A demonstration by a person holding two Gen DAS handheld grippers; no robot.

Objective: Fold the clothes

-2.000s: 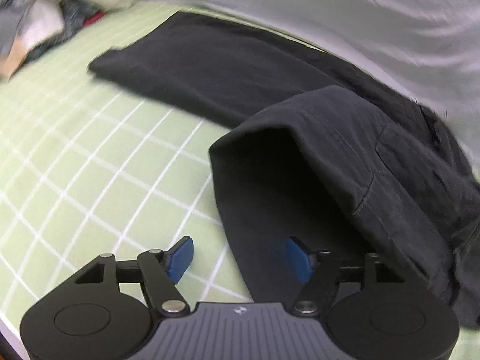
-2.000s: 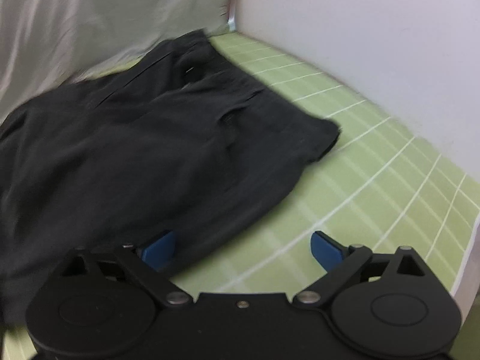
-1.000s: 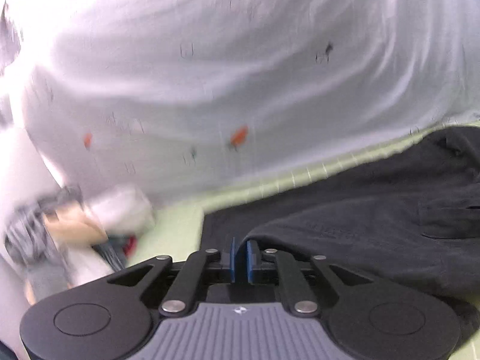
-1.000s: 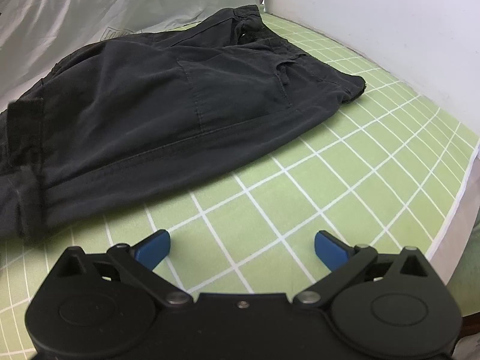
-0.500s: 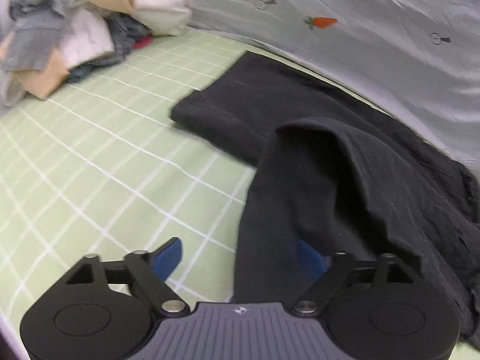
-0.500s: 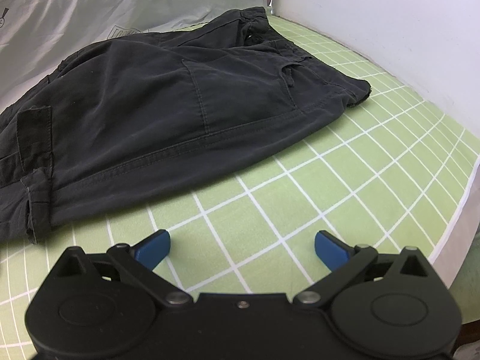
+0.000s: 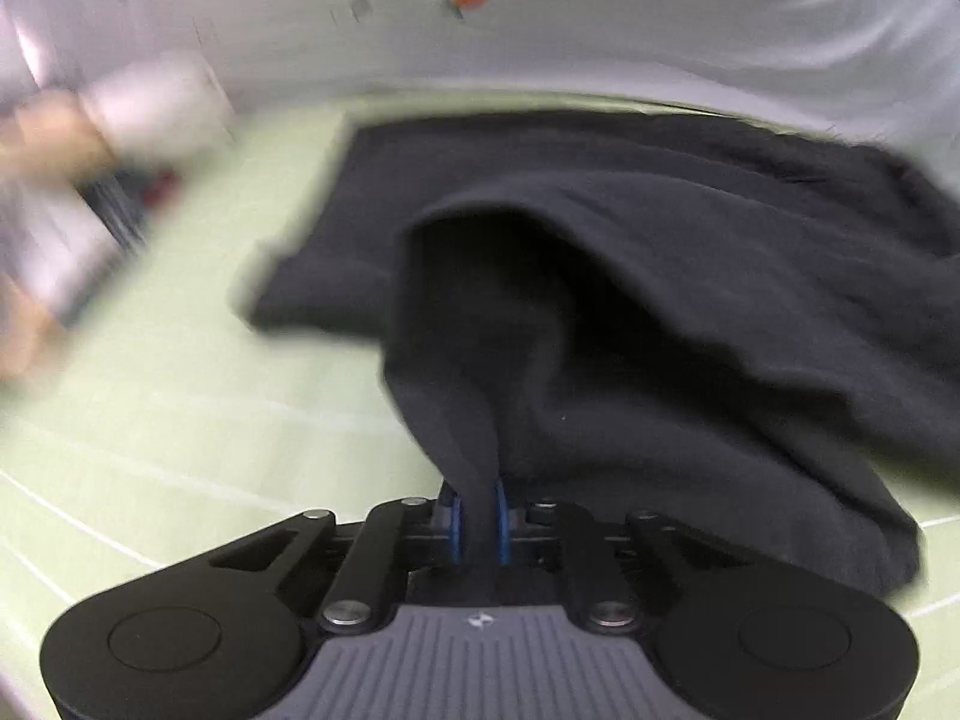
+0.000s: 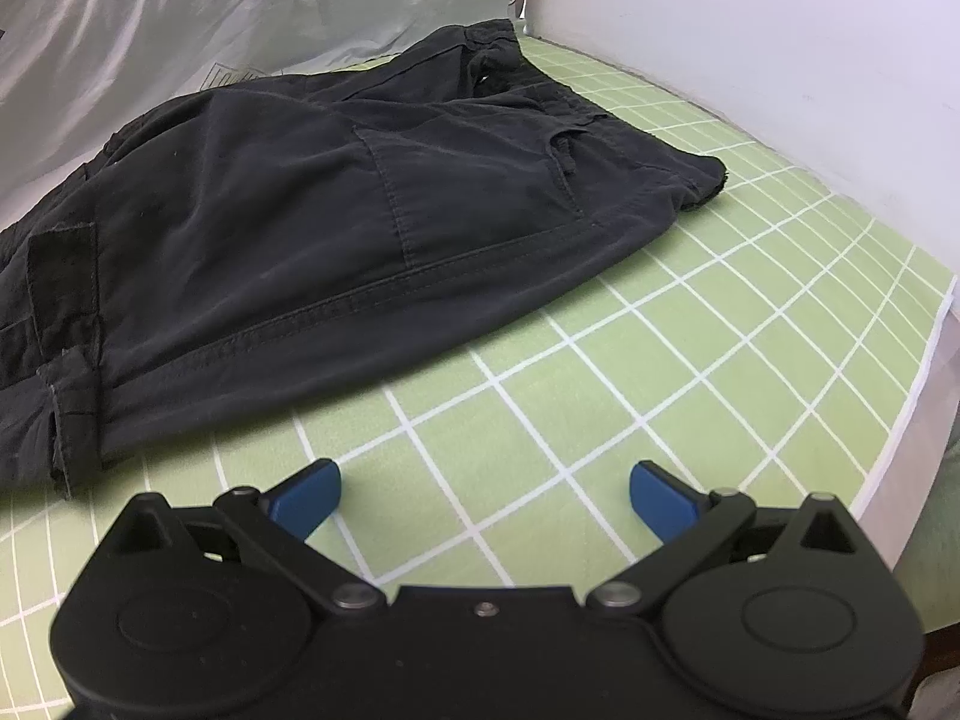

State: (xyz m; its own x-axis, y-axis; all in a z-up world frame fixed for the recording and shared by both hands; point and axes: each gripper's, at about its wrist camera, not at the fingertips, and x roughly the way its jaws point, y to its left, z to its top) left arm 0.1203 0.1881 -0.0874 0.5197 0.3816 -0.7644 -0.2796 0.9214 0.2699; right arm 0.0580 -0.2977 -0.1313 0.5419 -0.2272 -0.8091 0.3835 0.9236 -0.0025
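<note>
Left gripper [image 7: 477,519] clamped tight on a bunched fold of the dark charcoal cotton trousers [image 7: 690,324], blue pads [image 7: 456,519] pressed close with only the pinched cloth between them. Fabric lifted from the grip into a raised, hollow arch, then draped back onto the rest of the garment. Left wrist view smeared by motion blur, so fine detail lost.

Right gripper [image 8: 483,495] spread wide, blue fingertips [image 8: 306,495] far apart, nothing held. Hovering over bare light green sheet with a white grid pattern [image 8: 690,360], near that sheet's front edge, apart from the cloth.

Trousers laid flat across the back half of the green sheet, reaching toward the back right corner where the waistband end bunches up. Rear patch pocket [image 8: 474,192] and stitched seams facing up in the right wrist view; a belt loop [image 8: 63,282] near the garment's left end. Nearest hem edge running diagonally, just ahead of the right gripper's left finger.

Pale grey sheet printed with small carrots [image 7: 540,18] hanging behind the back edge. Plain white wall [image 8: 780,42] along the right edge. Blurred pile of mixed clothing, white, tan and grey [image 7: 72,180], toward the back left corner, well apart from the trousers.
</note>
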